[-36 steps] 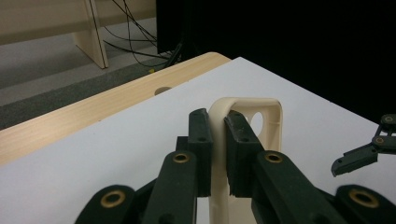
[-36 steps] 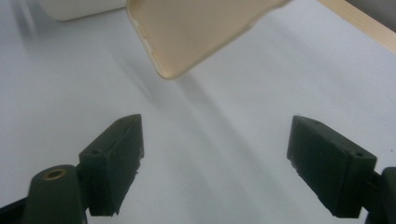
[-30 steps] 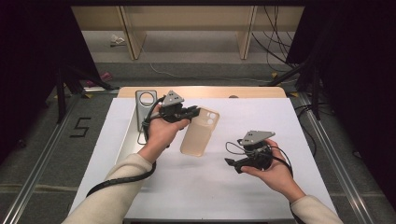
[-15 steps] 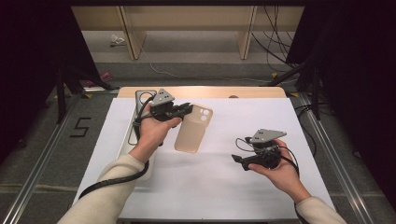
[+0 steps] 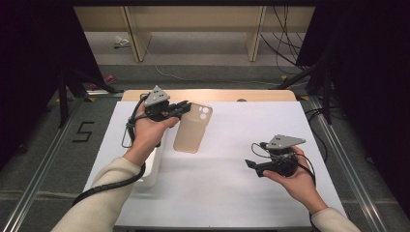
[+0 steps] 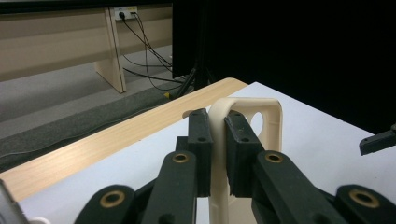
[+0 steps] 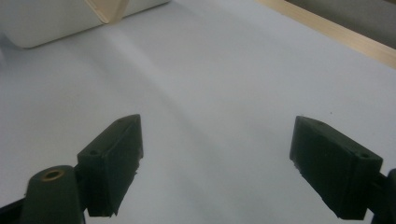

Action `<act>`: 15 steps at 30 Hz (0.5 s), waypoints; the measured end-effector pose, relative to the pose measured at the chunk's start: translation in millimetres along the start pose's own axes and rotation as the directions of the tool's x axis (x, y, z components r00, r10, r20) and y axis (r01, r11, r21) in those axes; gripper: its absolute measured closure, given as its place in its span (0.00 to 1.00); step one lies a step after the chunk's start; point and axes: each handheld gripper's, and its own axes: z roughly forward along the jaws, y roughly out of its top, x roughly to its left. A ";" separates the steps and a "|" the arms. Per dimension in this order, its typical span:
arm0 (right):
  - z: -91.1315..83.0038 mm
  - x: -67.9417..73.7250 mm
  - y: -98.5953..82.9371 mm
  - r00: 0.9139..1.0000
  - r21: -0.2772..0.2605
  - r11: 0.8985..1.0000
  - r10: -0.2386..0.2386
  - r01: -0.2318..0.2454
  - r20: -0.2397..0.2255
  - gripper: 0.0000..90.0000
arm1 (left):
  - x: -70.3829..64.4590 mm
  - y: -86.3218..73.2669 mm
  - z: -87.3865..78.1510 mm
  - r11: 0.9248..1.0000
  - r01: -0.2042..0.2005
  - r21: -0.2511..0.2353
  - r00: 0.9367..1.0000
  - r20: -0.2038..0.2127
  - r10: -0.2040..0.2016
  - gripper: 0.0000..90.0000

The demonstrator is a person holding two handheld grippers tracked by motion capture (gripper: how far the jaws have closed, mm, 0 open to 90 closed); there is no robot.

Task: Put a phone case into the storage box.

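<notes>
Beige translucent phone case (image 5: 193,128) is clamped at one long edge by the left gripper (image 5: 180,110) in the high view, camera cutout end pointing away from the person, case tilted with its lower end over the white table sheet (image 5: 232,193); can't tell if that end touches the sheet. Left hand (image 5: 147,133) wraps the gripper body, grey three-cornered plate on top, cable looping down past the wrist. A white tray (image 5: 147,171) sits just below the left hand, partly covered by the forearm. Right gripper (image 5: 252,164) is well apart from the case, lower right on the sheet, held in the right hand (image 5: 295,176), jaws pointing left toward the table middle. Left gripper view: both black jaws pressed tight on the case wall (image 6: 218,154), only the wall thickness between the pads; case stands on edge, rim curving over the top, camera hole visible past the right jaw. Wooden table edge (image 6: 116,135) runs diagonally behind, floor and cables beyond it. Tip of the right gripper shows at the far right edge (image 6: 378,142). Right gripper view: jaws spread wide, nothing between them, just bare white sheet (image 7: 215,102) below. Corner of the white tray at top left (image 7: 56,23), wood edge strip at top right (image 7: 336,32).
</notes>
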 end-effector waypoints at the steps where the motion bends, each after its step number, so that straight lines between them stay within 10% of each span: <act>1: -0.7 -0.4 -0.3 1.000 -0.001 1.000 0.002 -0.002 0.002 0.20 | 1.3 0.6 -1.3 1.000 -0.003 0.000 1.000 -0.002 0.003 0.91; 15: -3.6 -1.7 -2.9 1.000 -0.012 1.000 0.027 -0.027 0.014 0.20 | 12.8 6.0 -15.9 1.000 -0.002 -0.027 1.000 -0.023 0.002 0.91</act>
